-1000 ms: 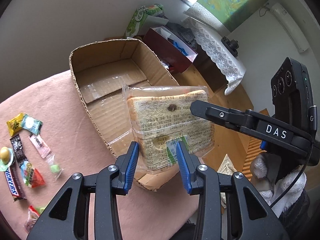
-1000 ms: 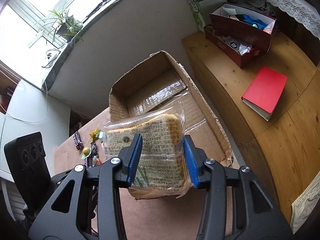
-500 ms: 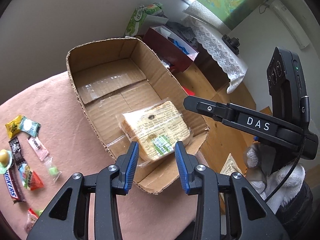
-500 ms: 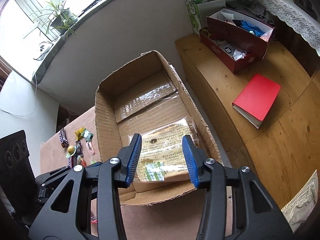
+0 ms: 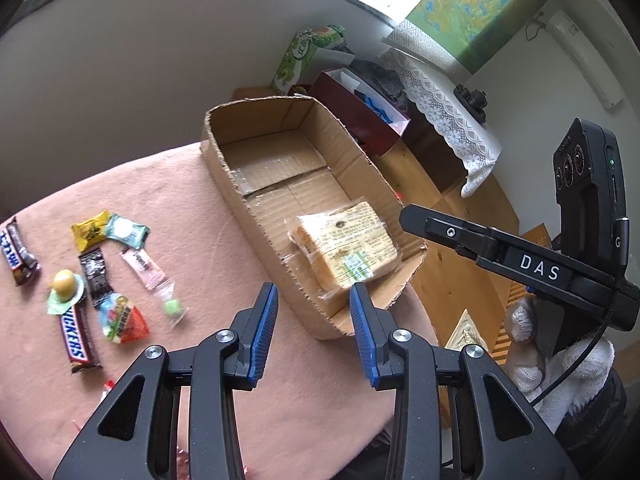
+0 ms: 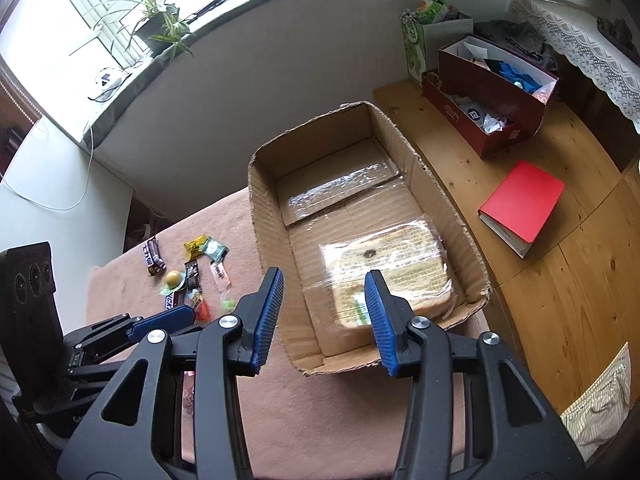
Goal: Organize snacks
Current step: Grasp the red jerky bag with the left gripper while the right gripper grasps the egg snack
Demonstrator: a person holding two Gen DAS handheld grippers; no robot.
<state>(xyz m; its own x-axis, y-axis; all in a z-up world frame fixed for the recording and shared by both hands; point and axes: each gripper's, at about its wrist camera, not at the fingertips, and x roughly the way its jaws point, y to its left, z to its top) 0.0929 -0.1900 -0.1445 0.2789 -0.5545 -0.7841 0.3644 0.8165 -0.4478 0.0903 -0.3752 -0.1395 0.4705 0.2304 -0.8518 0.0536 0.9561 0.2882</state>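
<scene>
Left wrist view: left gripper (image 5: pixel 314 332) hangs over the near edge of the cardboard box (image 5: pixel 224 176), jaws parted, nothing between the blue pads, touching nothing. Right gripper (image 6: pixel 325 316) is the same in its own view: jaws apart and empty, above the near end of the box. The wrapped bread pack (image 5: pixel 346 246) lies flat on the box floor at the near right end, against the right wall and clear of both grippers. So the bread step looks done, judging by where it lies.

The rest of the snacks sit loose on the pink cloth (image 5: pixel 160 184), left of the box and well apart from it: Snickers bar (image 5: pixel 76 338), second chocolate bar (image 5: pixel 16 250) at far left, yellow packet (image 5: pixel 90 234), pale green packet (image 5: pixel 126 232), black packet (image 5: pixel 96 276), pink-white sachet (image 5: pixel 142 266), round gold candy (image 5: pixel 65 282), red-green packet (image 5: pixel 122 320), small green candy in clear wrap (image 5: pixel 173 308).

Step in hand: between items, both hands free. The next move probably calls for swinging the left gripper leftwards to the pile, since it is nearer. The items are small, flat and crowded, so pick one at the edge, such as the green candy or the Snickers bar, and come down with the jaws across its narrow side so neighbours are not caught. Box floor beyond the bread is bare.
</scene>
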